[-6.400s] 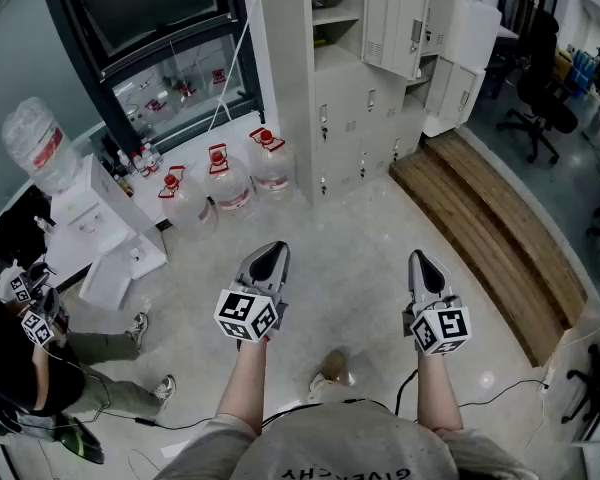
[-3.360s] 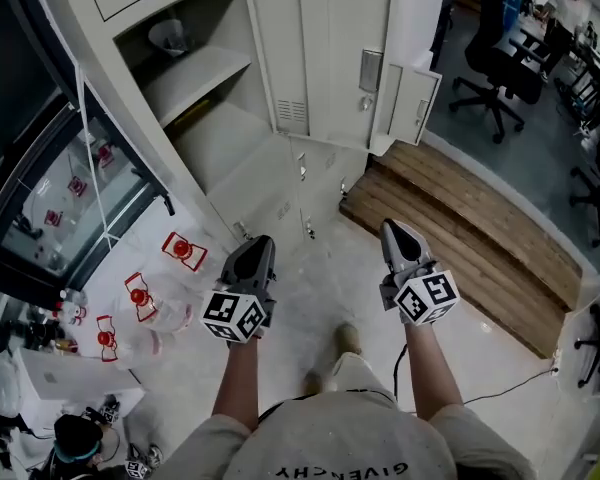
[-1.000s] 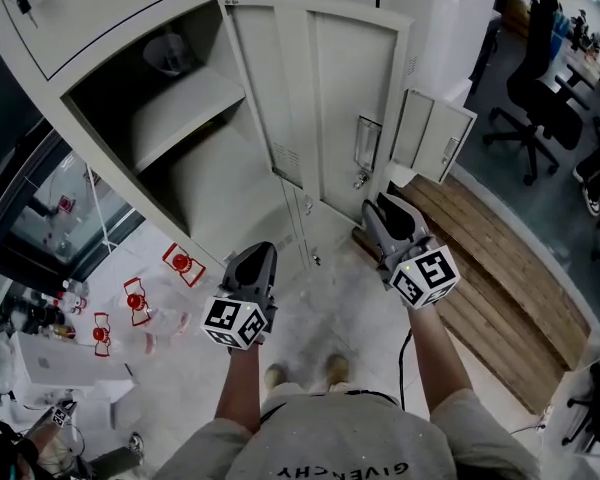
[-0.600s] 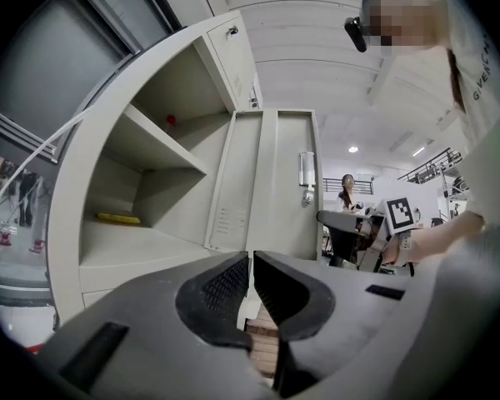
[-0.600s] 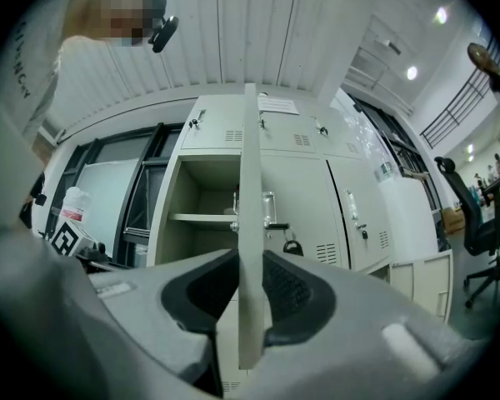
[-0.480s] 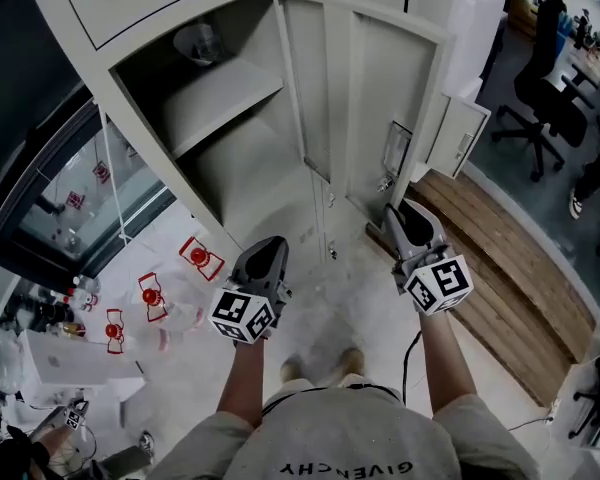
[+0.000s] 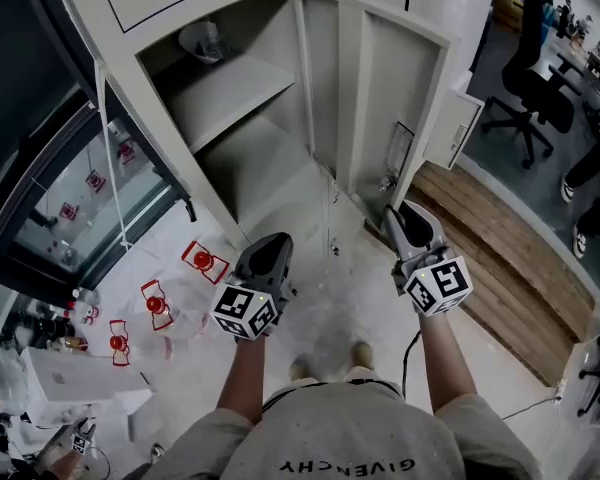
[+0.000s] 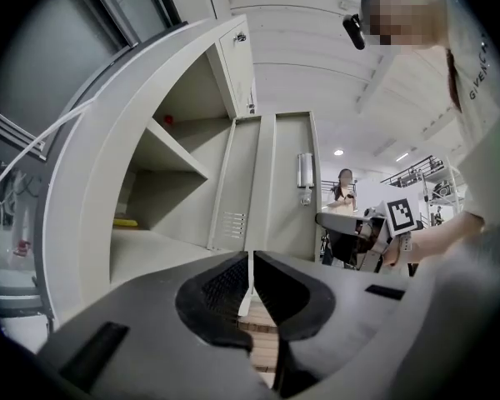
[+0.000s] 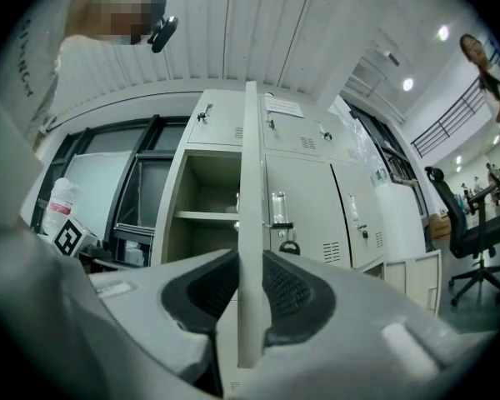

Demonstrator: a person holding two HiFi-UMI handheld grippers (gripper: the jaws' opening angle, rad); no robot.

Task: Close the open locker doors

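The locker door [image 7: 380, 98] at 12 o'clock is pale grey. The left gripper [image 7: 272, 242] and right gripper [image 7: 408, 214] are grey with black pads, and their cubes [image 7: 245, 311] carry black-and-white squares. At 8 o'clock the bottles [image 7: 157, 303] have red caps. At 4 o'clock the step [image 7: 500, 278] is brown wood.

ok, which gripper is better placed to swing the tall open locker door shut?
Right. The right gripper has its jaws clamped on the free edge of the open locker door, so it can likely push straight away. The left gripper is shut on nothing and touches no door.
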